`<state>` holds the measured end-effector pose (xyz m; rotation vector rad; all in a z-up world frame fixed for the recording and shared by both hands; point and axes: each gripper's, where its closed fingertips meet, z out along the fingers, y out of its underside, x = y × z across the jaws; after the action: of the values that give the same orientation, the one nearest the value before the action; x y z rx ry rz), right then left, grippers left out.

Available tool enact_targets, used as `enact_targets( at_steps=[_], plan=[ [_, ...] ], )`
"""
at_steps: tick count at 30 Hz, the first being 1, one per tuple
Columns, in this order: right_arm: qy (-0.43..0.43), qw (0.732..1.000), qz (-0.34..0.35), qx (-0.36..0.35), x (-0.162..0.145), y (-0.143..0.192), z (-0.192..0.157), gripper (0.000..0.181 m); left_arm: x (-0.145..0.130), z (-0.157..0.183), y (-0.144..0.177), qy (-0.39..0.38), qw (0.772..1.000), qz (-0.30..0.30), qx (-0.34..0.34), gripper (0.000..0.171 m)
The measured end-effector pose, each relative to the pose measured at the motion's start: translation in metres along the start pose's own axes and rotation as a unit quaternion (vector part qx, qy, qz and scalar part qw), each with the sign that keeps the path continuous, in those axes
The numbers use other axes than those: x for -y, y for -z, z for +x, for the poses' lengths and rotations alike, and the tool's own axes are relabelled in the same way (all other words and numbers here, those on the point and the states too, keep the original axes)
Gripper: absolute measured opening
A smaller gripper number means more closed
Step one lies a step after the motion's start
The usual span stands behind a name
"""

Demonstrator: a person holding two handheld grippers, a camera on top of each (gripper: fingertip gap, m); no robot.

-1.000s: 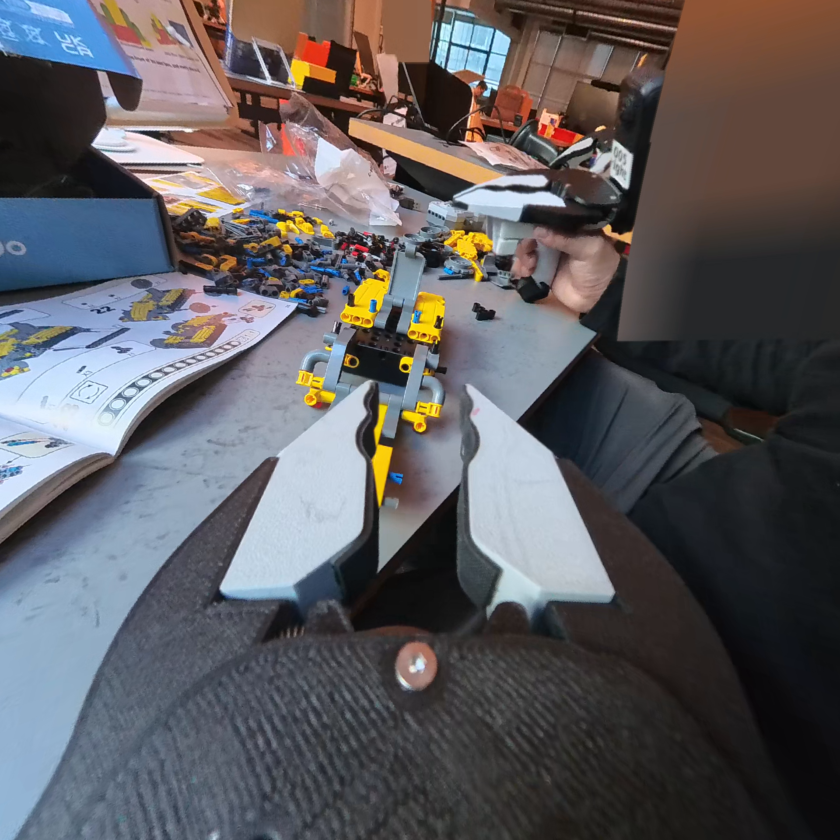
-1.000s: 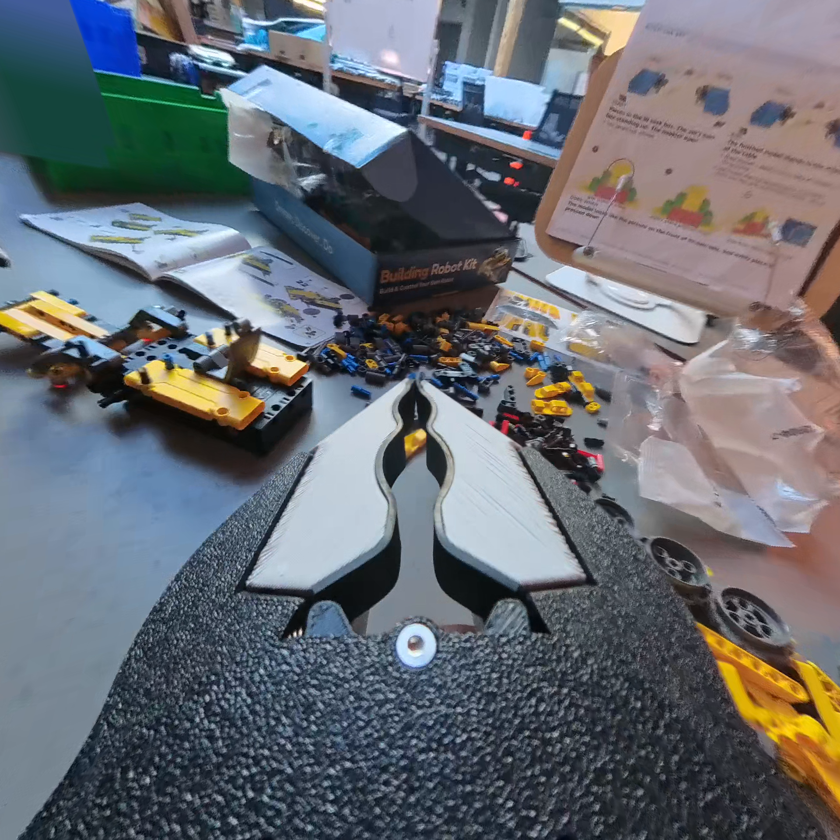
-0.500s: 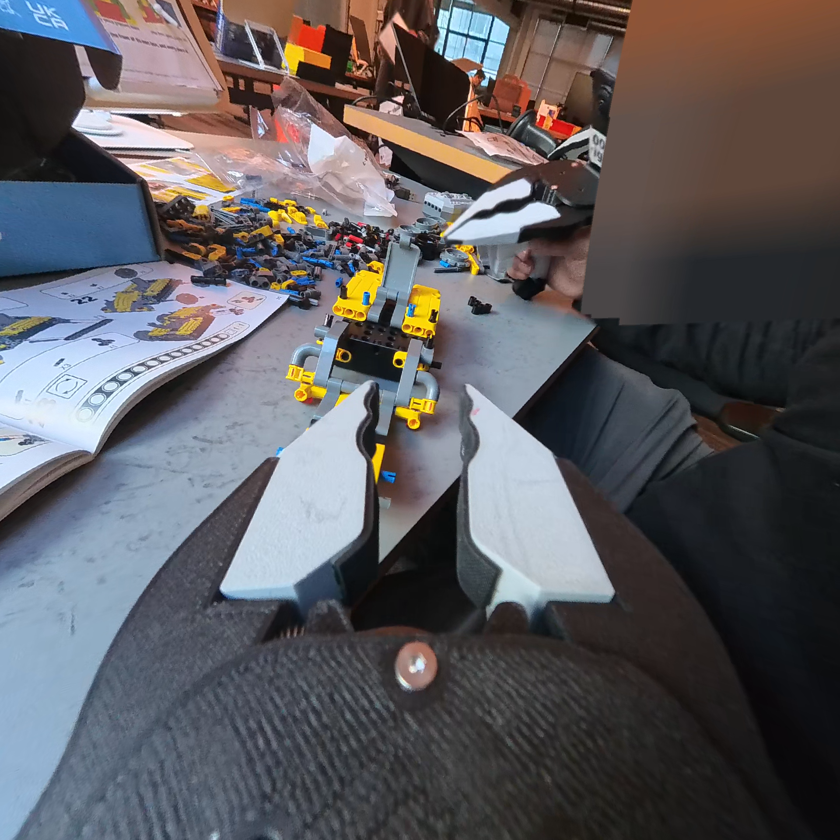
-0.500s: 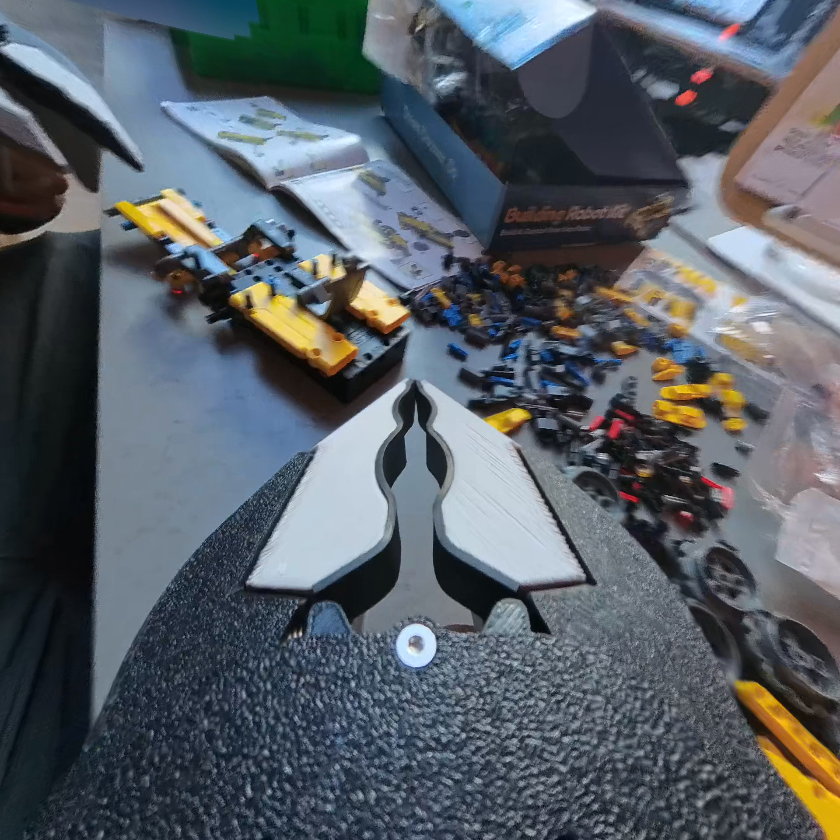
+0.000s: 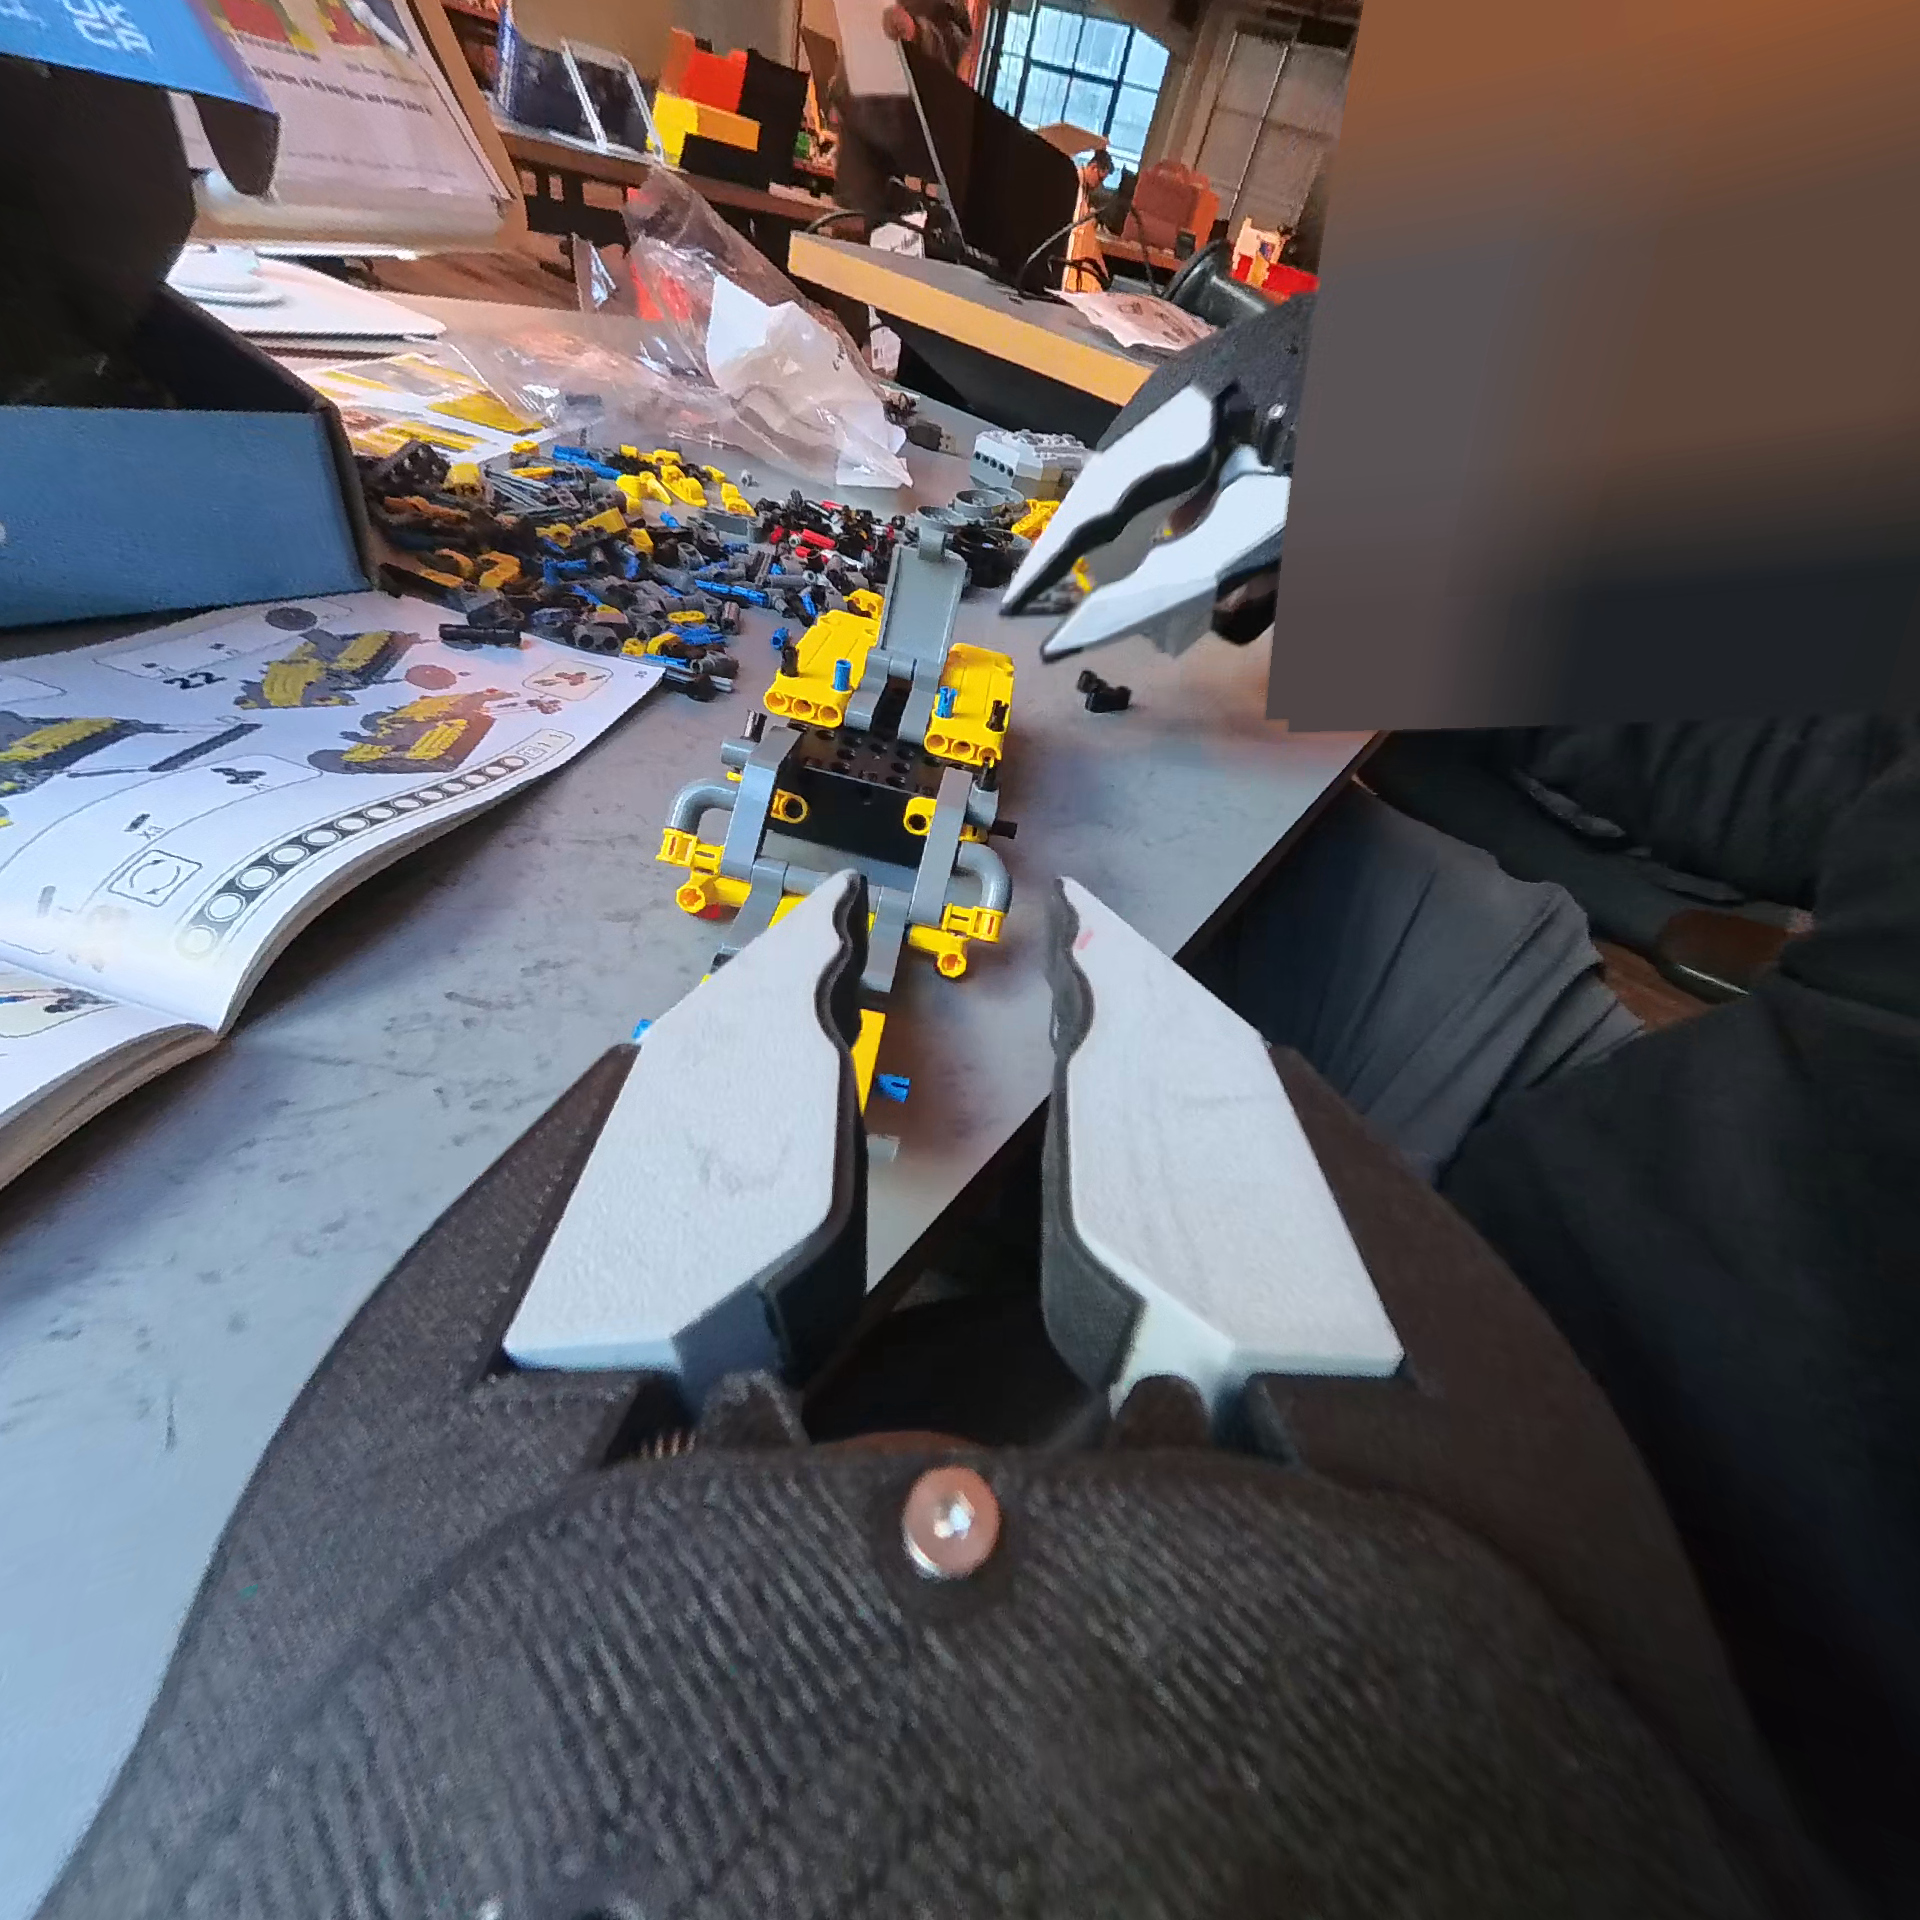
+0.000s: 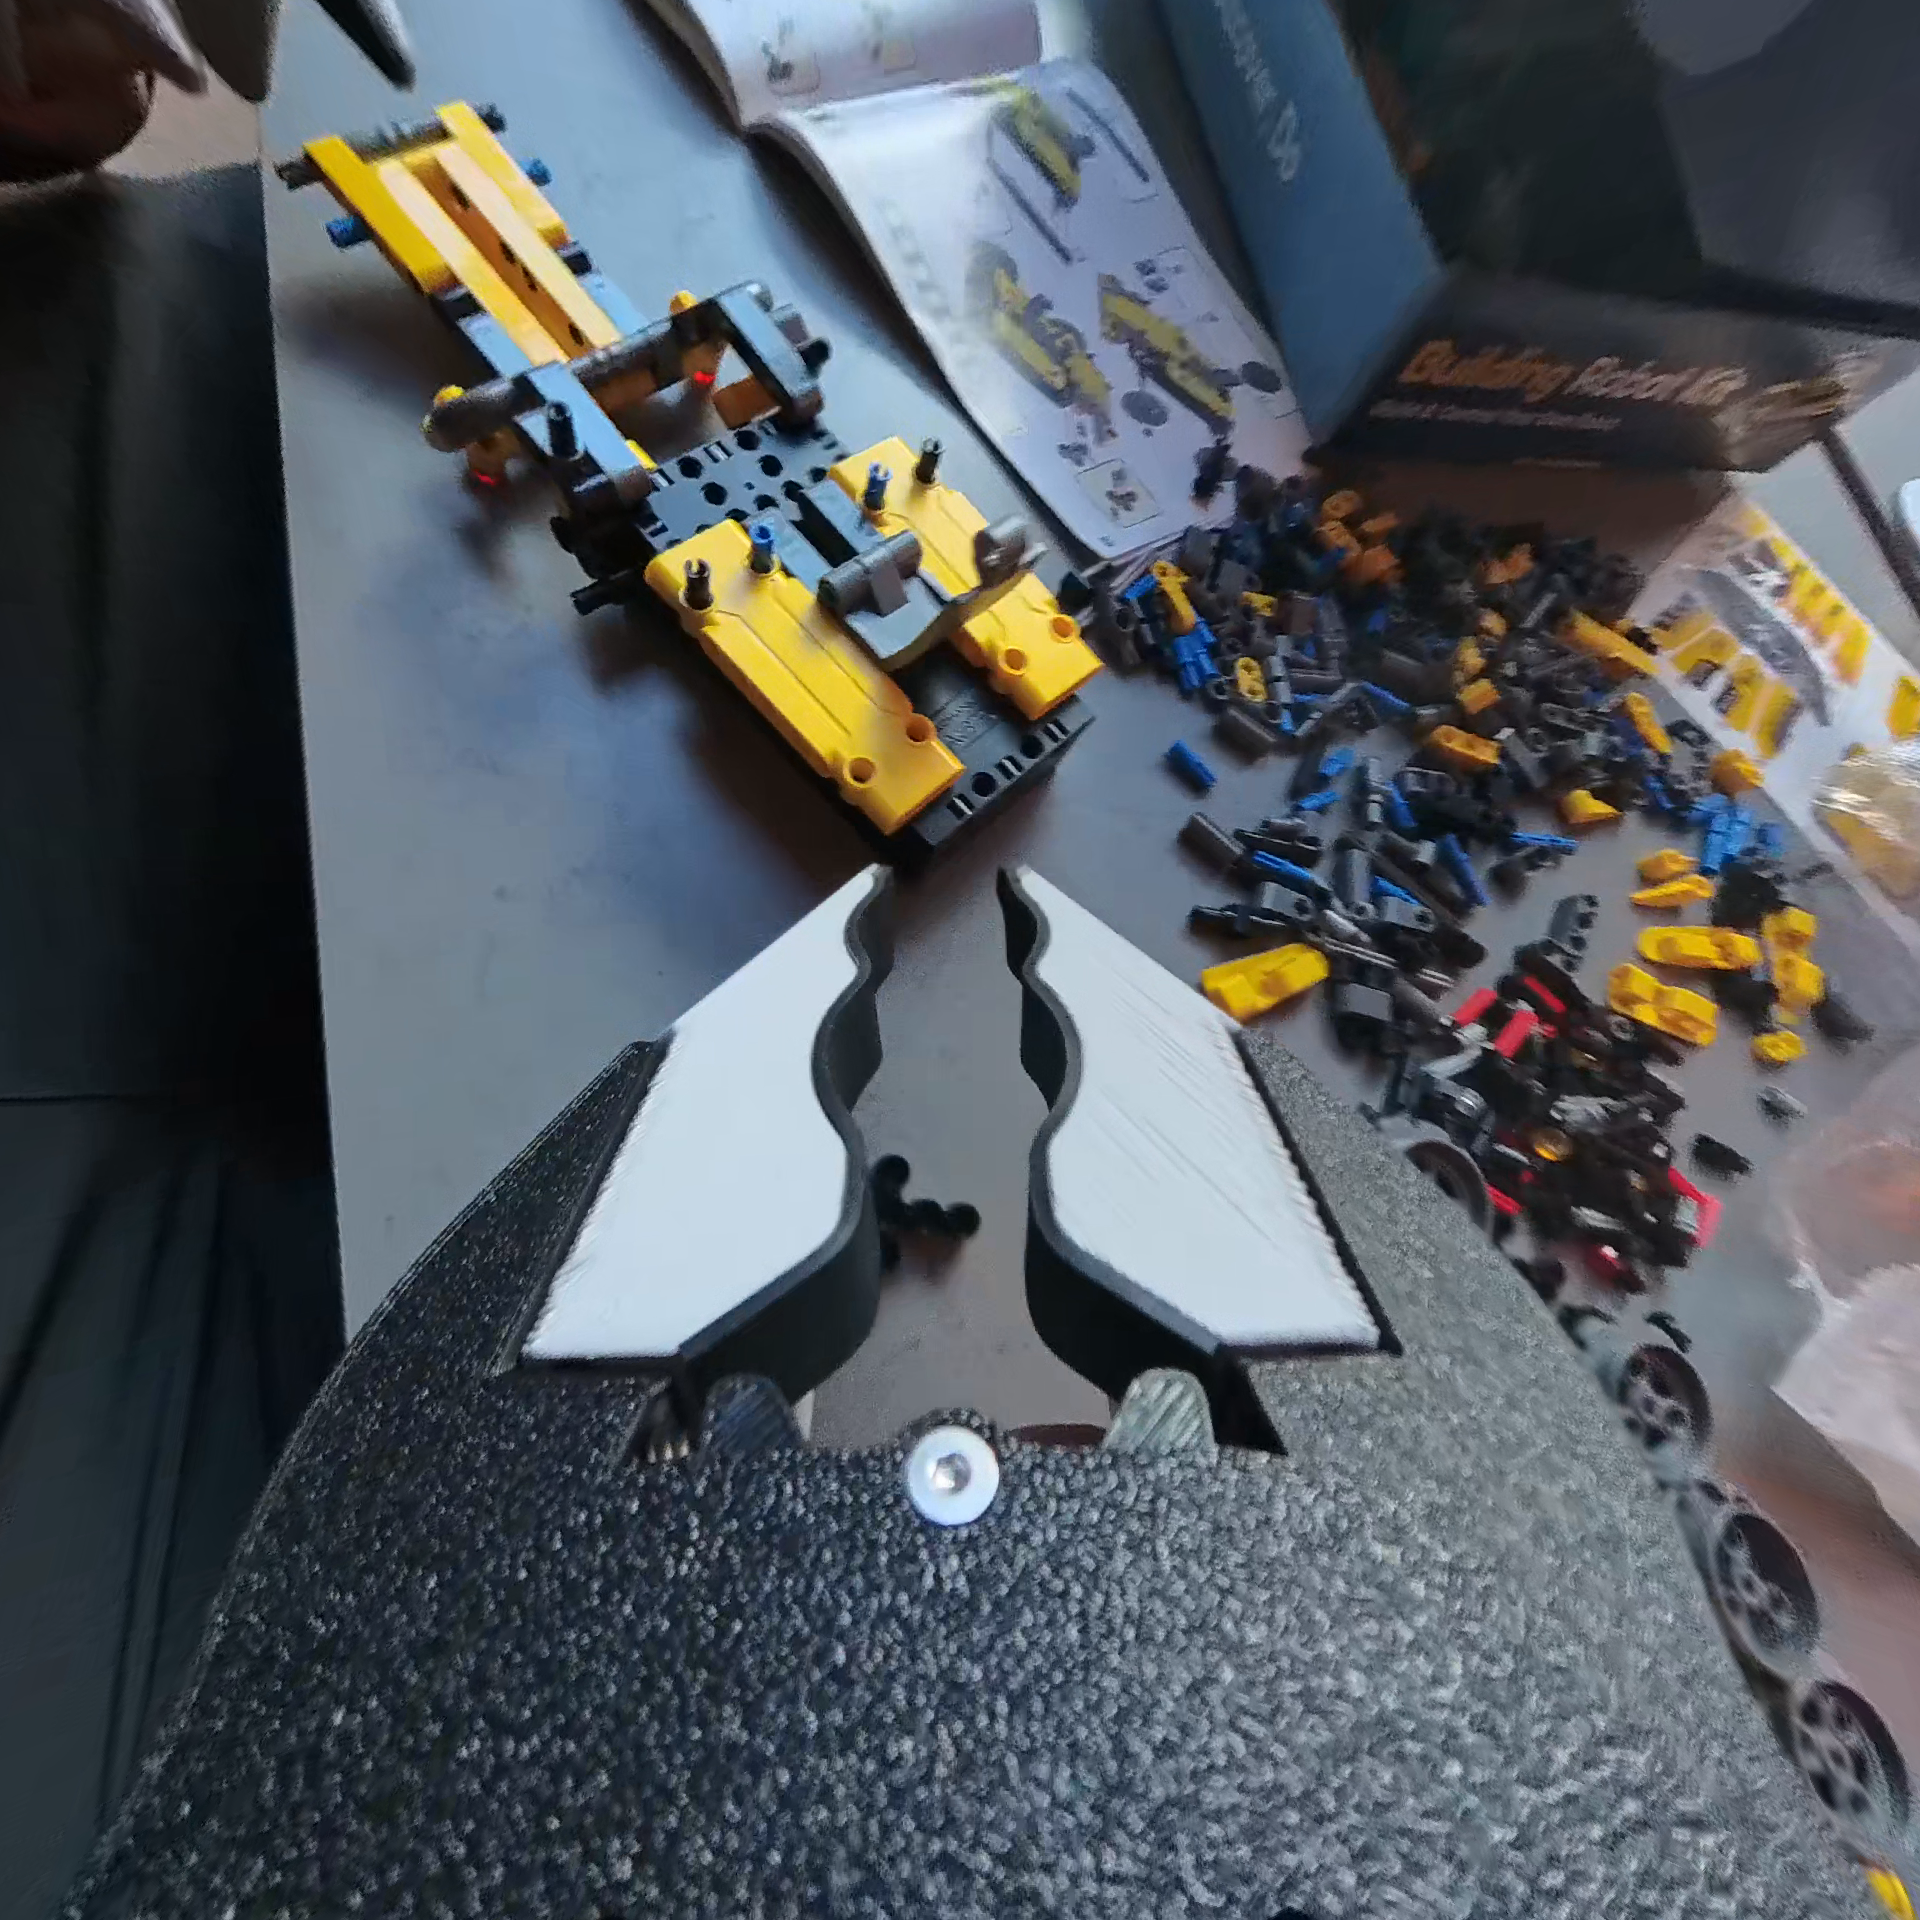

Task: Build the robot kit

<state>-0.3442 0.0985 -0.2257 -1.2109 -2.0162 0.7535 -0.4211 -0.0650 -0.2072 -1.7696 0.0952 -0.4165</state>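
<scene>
A partly built yellow, black and grey brick vehicle (image 5: 862, 790) lies on the grey table (image 5: 364, 1091) near its edge. My left gripper (image 5: 956, 904) is open and empty. It hovers over the model's narrow yellow end, which shows between the fingers. My right gripper (image 6: 943, 878) is open and empty, tips just short of the model's black block end (image 6: 810, 644). A small black piece (image 6: 925, 1210) lies on the table under its fingers. The right gripper also shows in the left wrist view (image 5: 1029, 629), above the model's far end.
A pile of loose black, blue, yellow and red parts (image 6: 1455, 831) lies beside the model. An open instruction booklet (image 5: 260, 790), a blue box (image 5: 166, 509) and clear plastic bags (image 5: 748, 353) lie behind. Black wheels (image 6: 1756, 1590) lie at the right. The table edge (image 5: 1247, 862) and a person's legs are close. Across from one pair of fingers to the other is roughly 20 centimeters. My right gripper is the nearer one to the small black piece (image 6: 925, 1210): about 7 centimeters, against 25 centimeters.
My right gripper has opened from shut, swung left and tilted down toward the model's black end. My left gripper has stayed open, nearly still.
</scene>
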Motion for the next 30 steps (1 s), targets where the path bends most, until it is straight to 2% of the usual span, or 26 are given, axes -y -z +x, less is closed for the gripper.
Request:
enact_targets(
  at_steps=[4, 9, 12, 23, 27, 30],
  plan=[
    [-0.030, 0.999, 0.006, -0.021, -0.006, 0.018, 0.009, 0.019, 0.001, 0.000, 0.000, 0.003, 1.000, 0.003, -0.002, 0.030],
    [-0.047, 0.999, 0.009, -0.014, -0.015, 0.027, -0.002, 0.018, 0.004, -0.002, 0.002, 0.003, 1.000, 0.014, 0.005, 0.029],
    [-0.055, 0.998, 0.001, -0.016, -0.022, 0.028, -0.001, 0.018, 0.004, -0.002, 0.002, 0.006, 1.000, 0.014, 0.005, 0.029],
    [-0.044, 0.999, -0.005, -0.015, -0.018, 0.021, -0.002, 0.018, 0.003, -0.002, 0.002, 0.003, 1.000, 0.009, 0.008, 0.029],
    [-0.054, 0.996, 0.004, -0.064, -0.024, 0.039, 0.014, 0.015, 0.004, -0.001, 0.003, 0.002, 1.000, 0.011, 0.010, 0.028],
    [-0.135, 0.984, 0.030, -0.113, -0.037, 0.064, 0.037, 0.005, 0.001, 0.000, 0.001, 0.005, 1.000, 0.006, 0.007, 0.028]
  ],
)
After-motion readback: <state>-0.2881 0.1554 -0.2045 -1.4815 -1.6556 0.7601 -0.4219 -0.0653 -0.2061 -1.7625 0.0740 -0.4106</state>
